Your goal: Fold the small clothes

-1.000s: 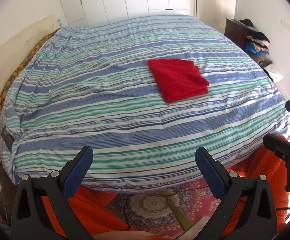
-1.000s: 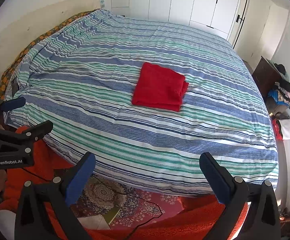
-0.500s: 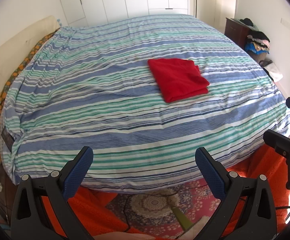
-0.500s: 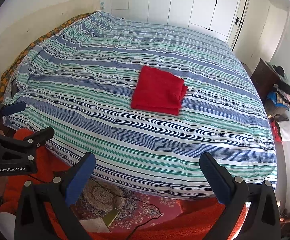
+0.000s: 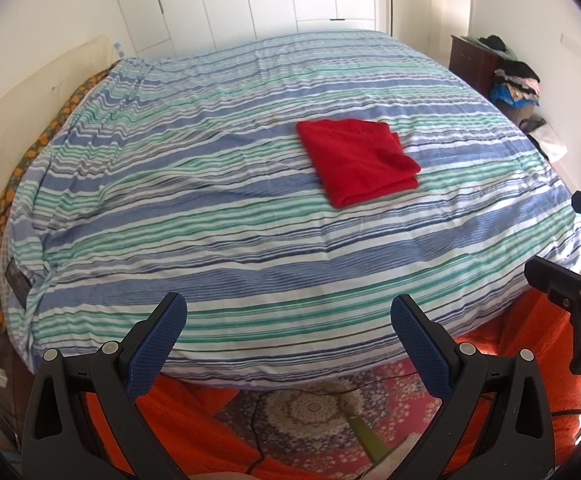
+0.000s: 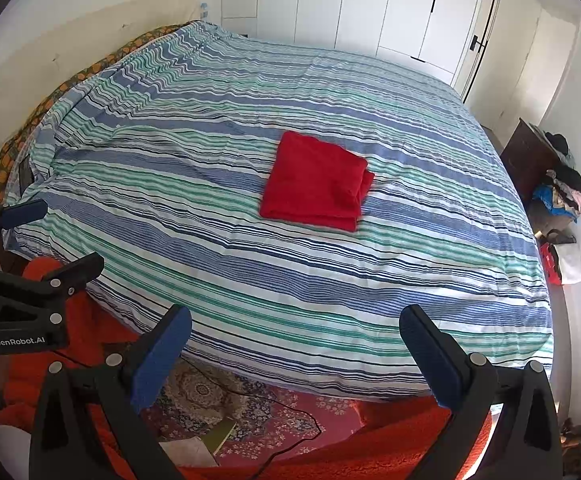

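Cloth [image 5: 357,160]: lay folded on the bed [image 5: 218,216], same place as before.
Left gripper [image 5: 288,328]: stayed apart, empty.
Right gripper [image 6: 294,338]: stayed apart, empty.

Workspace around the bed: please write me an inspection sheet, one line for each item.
Surface: striped duvet covers the bed, lightly wrinkled.
Job's things: red garment lies folded near the middle, touched by neither gripper.
Clutter: clothes pile beside a dark cabinet; papers on the floor.
Grippers: left gripper and right gripper both open, empty, held off the bed's near edge.
Cables: a thin black cable runs over the patterned rug.
Surroundings: white wardrobe doors; orange blanket below the bed.
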`<action>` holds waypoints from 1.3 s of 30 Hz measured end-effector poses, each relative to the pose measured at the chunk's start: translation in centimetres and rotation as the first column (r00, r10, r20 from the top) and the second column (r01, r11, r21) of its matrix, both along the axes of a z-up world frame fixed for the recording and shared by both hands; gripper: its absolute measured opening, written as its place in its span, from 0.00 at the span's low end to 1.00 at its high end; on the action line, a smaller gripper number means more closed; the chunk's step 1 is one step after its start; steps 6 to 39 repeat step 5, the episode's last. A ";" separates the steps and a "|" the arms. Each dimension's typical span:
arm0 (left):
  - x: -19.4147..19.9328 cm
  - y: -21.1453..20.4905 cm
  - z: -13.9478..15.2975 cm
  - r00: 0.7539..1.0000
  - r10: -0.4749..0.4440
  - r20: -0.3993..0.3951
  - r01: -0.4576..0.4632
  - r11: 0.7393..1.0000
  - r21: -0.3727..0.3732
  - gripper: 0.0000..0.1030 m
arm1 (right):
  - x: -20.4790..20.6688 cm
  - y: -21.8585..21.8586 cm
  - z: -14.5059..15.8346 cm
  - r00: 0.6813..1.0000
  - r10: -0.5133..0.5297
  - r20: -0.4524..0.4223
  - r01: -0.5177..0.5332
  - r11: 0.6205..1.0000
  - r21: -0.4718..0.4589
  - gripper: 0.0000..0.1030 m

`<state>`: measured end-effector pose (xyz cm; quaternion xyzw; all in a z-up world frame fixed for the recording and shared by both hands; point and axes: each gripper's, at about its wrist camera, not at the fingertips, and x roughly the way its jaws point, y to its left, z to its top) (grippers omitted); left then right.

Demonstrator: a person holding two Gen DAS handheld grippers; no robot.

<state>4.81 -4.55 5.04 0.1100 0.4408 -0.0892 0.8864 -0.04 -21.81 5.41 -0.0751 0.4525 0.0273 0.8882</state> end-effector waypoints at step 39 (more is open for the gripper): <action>-0.2 0.0 0.0 1.000 0.010 0.017 -0.010 1.000 0.007 0.99 | -0.1 0.0 0.0 1.000 -0.006 0.006 0.006 1.000 -0.008 1.00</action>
